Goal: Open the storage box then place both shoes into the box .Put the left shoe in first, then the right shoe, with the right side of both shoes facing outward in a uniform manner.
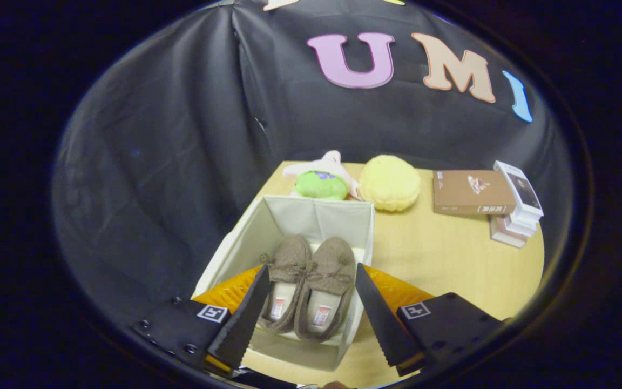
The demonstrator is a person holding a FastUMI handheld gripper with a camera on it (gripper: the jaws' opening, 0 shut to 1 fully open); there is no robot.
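**Both shoes rest in the open box, tongs spread above**

Pale wooden surface (440,259) in a dark cloth booth, seen from a camera riding on the tongs (311,310). Nearest the viewer, the two fingers of the tongs stand wide apart, released and grasping nothing. They hover above the near part of an open, cream fabric storage box (316,216) that sits on the surface.

Between the fingers, inside the box, two brown slippers lie side by side, touching, heels toward the viewer and toes pointing away. One shoe (284,283) lies beside the left finger, the second shoe (327,286) beside the right finger. Each has a small bow on top and a label on its insole. Which is the left shoe and which the right cannot be told with certainty. An orange panel (230,292) shows at the near rim of the box, behind both fingers; it may be a lid, though that is unclear.

Beyond the box, near the far edge of the surface, sit a green and pink plush toy (319,181) and, touching it, a round yellow cushion (390,182). Further right lie a brown flat carton (472,193) and a stack of white boxes (516,208).

Judging by this layout, the placing step looks finished. The next move probably calls for lifting the tongs clear without nudging the shoes.
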